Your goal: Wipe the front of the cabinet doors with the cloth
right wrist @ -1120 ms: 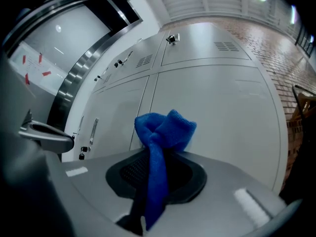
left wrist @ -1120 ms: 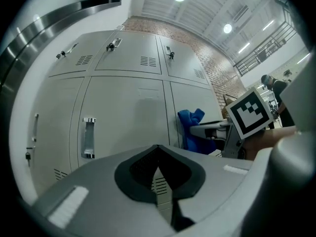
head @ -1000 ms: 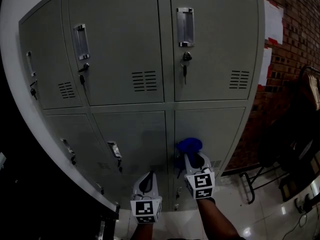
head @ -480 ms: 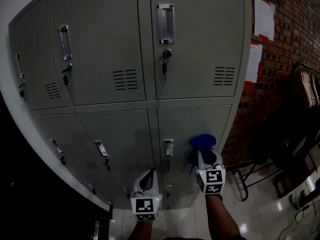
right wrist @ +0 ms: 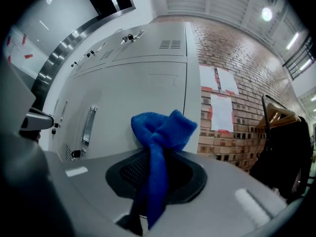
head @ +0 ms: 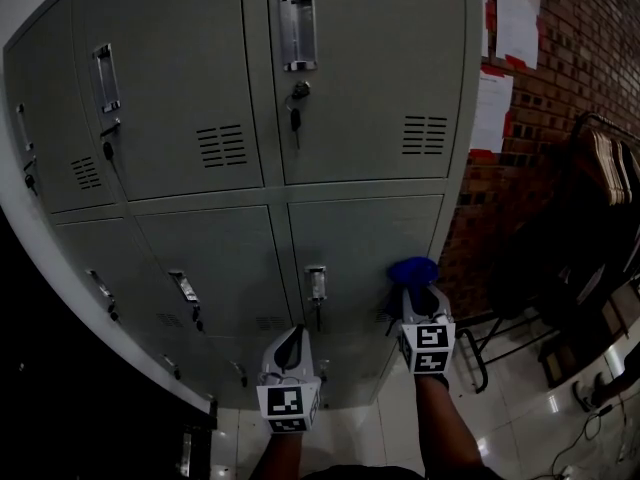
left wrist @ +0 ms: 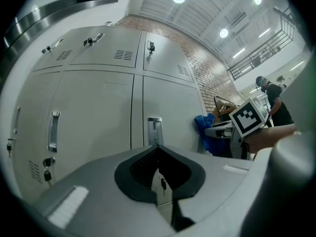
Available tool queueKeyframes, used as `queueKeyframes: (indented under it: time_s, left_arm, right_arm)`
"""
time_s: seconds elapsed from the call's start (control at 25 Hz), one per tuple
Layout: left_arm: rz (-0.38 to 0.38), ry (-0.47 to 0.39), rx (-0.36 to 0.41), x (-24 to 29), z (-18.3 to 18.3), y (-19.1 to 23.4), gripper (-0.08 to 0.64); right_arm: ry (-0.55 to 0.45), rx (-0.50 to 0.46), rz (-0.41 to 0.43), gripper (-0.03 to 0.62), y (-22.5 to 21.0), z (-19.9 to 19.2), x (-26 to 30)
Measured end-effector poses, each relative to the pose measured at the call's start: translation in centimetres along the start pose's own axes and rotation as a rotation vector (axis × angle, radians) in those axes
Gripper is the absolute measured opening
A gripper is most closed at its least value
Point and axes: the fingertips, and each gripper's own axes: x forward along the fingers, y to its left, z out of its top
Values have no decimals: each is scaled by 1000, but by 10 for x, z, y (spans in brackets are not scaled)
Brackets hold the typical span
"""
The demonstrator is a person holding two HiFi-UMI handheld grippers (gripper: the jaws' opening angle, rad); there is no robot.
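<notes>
Right gripper (head: 416, 298) pinches blue cloth (head: 412, 270) against lower-right cabinet door (head: 360, 233), lower right of centre. Left gripper (head: 291, 343) pressed together, empty. Wiping probably underway; no marks show which doors are done.

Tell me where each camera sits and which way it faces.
Head view: on the person's head, looking steeply down the cabinet doors; both forearms, the left hand-held gripper and the right hand-held gripper show.
Left gripper view: rides the left hand-held gripper, looking along its jaws at the lower cabinet doors; the right hand-held gripper shows alongside.
Right gripper view: rides the right hand-held gripper, facing the doors and brick wall; its jaws pinch the blue cloth.
Shared: all three show the cabinet doors and the blue cloth.
</notes>
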Motion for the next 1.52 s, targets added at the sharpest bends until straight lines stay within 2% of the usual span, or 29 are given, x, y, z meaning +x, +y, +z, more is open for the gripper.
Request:
queueKeyframes:
  time_s: [0.16, 0.28, 0.4, 0.6, 0.8, 1.0, 1.24, 1.36, 1.52]
  left_arm:
    - [14, -4, 8, -3, 4, 0, 17]
    - [20, -4, 12, -6, 5, 1, 17]
    - [31, -1, 17, -11, 5, 5, 17]
    - [47, 5, 30, -18, 5, 17, 17]
    - [97, 19, 35, -33, 2, 47, 17]
    - [134, 16, 37, -41, 5, 71, 17]
    - [128, 16, 38, -40, 5, 73, 17]
    - [119, 16, 33, -37, 4, 68, 17]
    - [96, 18, 20, -29, -1, 54, 17]
  right_arm:
    - [-10, 7, 14, 77, 1, 0, -3]
    - [-52, 21, 64, 78, 14, 2, -5]
    - [-80, 35, 154, 78, 44, 1, -7]
    - [-62, 38, 263, 78, 106, -10, -4]
    - [-20, 40, 329, 77, 153, -22, 6]
    - [-7, 53, 339, 78, 171, -26, 20]
    - [-3, 23, 333, 74, 168, -27, 19]
    - [8, 15, 319, 74, 154, -31, 16]
    - [23, 17, 250, 74, 119, -39, 13]
